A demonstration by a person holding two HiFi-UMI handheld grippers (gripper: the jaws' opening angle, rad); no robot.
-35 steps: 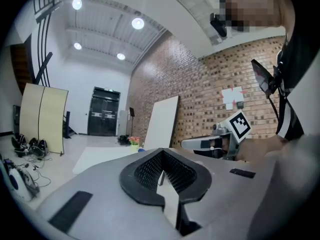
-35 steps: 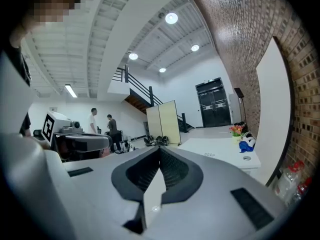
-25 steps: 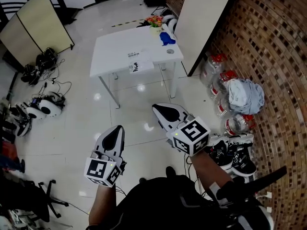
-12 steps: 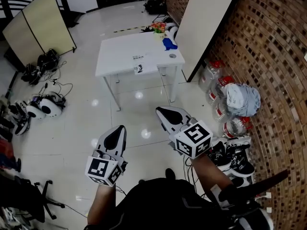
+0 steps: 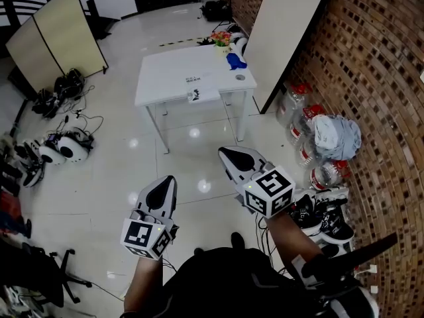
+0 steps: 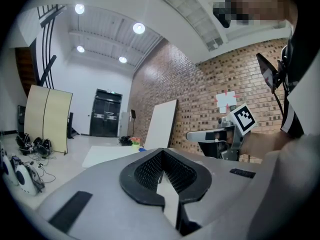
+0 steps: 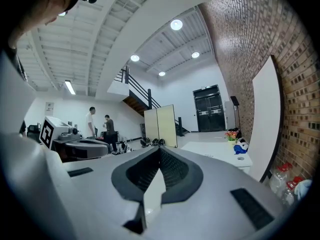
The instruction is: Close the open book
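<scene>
Left gripper (image 5: 163,183): held low at the person's left, marker cube toward the body. Its jaws are pressed together with nothing between them.
Right gripper (image 5: 228,154): just beside the left one and slightly further forward. Its jaws are also closed tight and it carries nothing.
Floor (image 5: 106,177): glossy pale tiles under both grippers, with ceiling lights reflected in them.
Black shoes (image 5: 324,220): a cluster on the floor near the right arm, at the foot of the brick wall (image 5: 381,78).
Plastic jugs (image 5: 326,175): clear with red caps, standing in a row along the wall. A grey-blue cloth bundle (image 5: 336,136) lies among them.
Office chair base (image 5: 59,277): black, at the lower left edge of the head view.
White headsets (image 5: 63,148): on the floor to the left, among loose cables.
White table (image 5: 165,78): stands well ahead of both grippers, apart from them.
Book (image 5: 201,95): pale, lying flat at the table's near edge, right of its middle. It is too small to tell how its pages lie. Neither gripper is near it.
Small round object (image 5: 240,77): near the table's right edge.
Blue item (image 5: 236,61): at the table's far right corner, with flowers (image 5: 220,38) just beyond it.
White board (image 5: 285,25): leans against the brick wall to the right of the table.
Folding screen (image 5: 53,35): beige panels, far left.
Black double door (image 6: 105,113): in the far wall.
Two people (image 7: 97,123): standing far off, seen in the right gripper view.
</scene>
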